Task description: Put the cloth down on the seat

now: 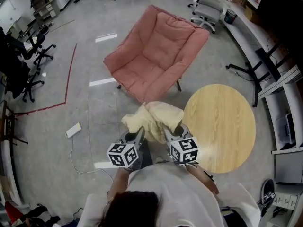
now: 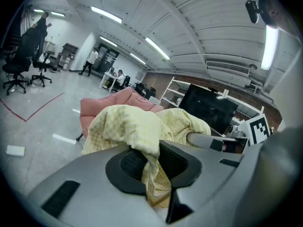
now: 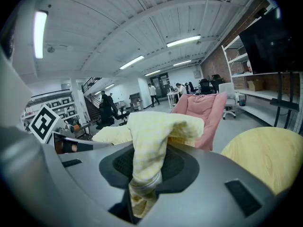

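Note:
A pale yellow checked cloth point(image 1: 152, 118) hangs bunched between my two grippers, in the air in front of the person. My left gripper point(image 1: 136, 138) is shut on one part of the cloth point(image 2: 151, 171), which is pinched between its jaws. My right gripper point(image 1: 171, 135) is shut on another part of the cloth point(image 3: 144, 174). The seat is a pink padded folding chair point(image 1: 154, 51), standing on the floor just beyond the cloth; it also shows behind the cloth as the chair point(image 2: 102, 105) and chair point(image 3: 203, 115). Nothing lies on its cushion.
A round wooden table point(image 1: 220, 126) stands at my right, close to the right gripper. A white power strip point(image 1: 73, 129) with a cable lies on the floor at left. Office chairs point(image 1: 208, 6) and desks line the far and right sides. People stand far off.

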A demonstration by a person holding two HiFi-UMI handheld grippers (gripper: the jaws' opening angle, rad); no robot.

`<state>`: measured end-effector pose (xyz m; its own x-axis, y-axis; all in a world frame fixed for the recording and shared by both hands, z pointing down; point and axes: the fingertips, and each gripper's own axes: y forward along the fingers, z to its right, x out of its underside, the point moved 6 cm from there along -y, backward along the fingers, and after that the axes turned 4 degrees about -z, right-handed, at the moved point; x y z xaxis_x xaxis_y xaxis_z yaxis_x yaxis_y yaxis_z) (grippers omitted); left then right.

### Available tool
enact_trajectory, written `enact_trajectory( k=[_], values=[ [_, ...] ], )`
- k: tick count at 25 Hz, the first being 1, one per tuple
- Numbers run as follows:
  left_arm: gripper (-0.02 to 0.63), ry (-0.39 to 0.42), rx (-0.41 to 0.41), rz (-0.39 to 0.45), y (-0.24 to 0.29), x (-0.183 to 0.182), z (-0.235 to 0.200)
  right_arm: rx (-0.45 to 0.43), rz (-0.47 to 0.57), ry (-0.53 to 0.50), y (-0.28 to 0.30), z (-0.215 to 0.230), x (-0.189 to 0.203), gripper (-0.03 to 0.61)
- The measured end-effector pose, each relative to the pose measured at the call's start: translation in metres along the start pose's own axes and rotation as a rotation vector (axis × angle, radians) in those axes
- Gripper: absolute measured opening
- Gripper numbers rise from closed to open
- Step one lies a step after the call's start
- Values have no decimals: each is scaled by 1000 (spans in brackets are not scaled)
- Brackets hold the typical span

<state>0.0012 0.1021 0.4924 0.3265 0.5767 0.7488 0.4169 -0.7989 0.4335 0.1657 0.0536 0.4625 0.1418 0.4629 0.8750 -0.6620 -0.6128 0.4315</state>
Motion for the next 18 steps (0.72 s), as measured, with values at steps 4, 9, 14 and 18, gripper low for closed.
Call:
enact_trajectory(
  k=[4,9,14,18],
  values=[
    [86,4,14,-7,19,-20,-16,18,-1,5,22,8,-14,110],
    [86,4,32,-18,45,-47,-42,42,-7,15,59,19,-33,110],
    [86,5,45,-34,63,-79,-75,63,-15,27,101,19,-55,110],
    [86,23,62,-55,79,-108,-99,88,-11,51,132,20,-73,110]
  ],
)
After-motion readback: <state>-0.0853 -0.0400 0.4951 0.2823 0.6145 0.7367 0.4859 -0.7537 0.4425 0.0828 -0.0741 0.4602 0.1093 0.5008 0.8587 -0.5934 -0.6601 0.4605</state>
